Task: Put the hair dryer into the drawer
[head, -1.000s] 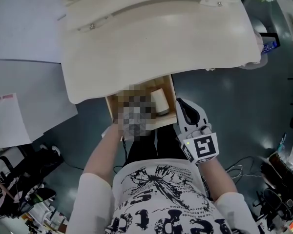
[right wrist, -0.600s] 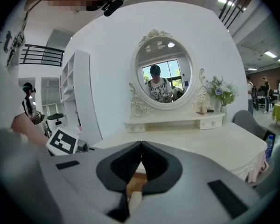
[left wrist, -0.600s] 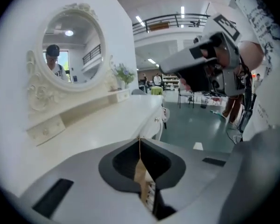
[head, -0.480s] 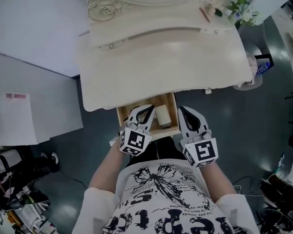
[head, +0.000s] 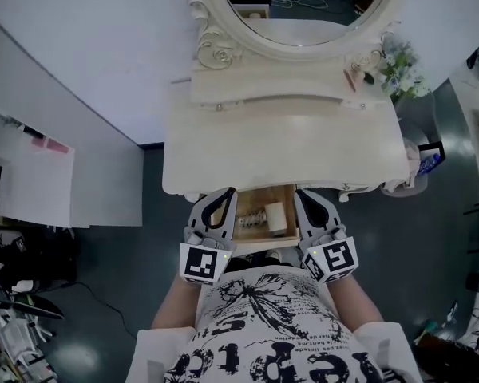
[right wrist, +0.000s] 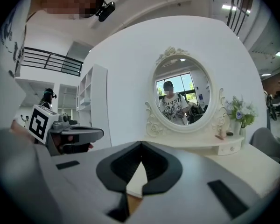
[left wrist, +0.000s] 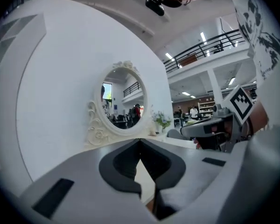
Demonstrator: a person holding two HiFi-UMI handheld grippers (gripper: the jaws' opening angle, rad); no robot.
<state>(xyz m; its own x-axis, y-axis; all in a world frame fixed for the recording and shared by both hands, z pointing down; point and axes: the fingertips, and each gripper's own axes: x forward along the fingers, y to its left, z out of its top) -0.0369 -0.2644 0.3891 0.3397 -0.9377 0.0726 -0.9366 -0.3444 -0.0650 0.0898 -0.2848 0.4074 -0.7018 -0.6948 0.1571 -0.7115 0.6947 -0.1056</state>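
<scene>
The white hair dryer (head: 271,215) lies inside the open wooden drawer (head: 288,230) under the front edge of the cream dressing table (head: 287,146). My left gripper (head: 227,193) is raised at the drawer's left side, shut and empty, its tips meeting in the left gripper view (left wrist: 140,141). On the drawer's right side my right gripper (head: 300,195) is level with it, also shut with nothing held (right wrist: 141,144). Both point level at the table and its oval mirror (head: 299,6). Neither touches the hair dryer.
A small flower bunch (head: 399,66) and small items stand on the table's raised back shelf at the right. A white cabinet (head: 32,182) stands to the left, with cluttered gear and cables (head: 16,294) on the dark floor. The person's printed shirt (head: 271,325) fills the bottom.
The left gripper has come up out of the drawer, leaving the hair dryer inside. Both grippers have risen to table height. The head view has tilted up and now shows the mirror.
</scene>
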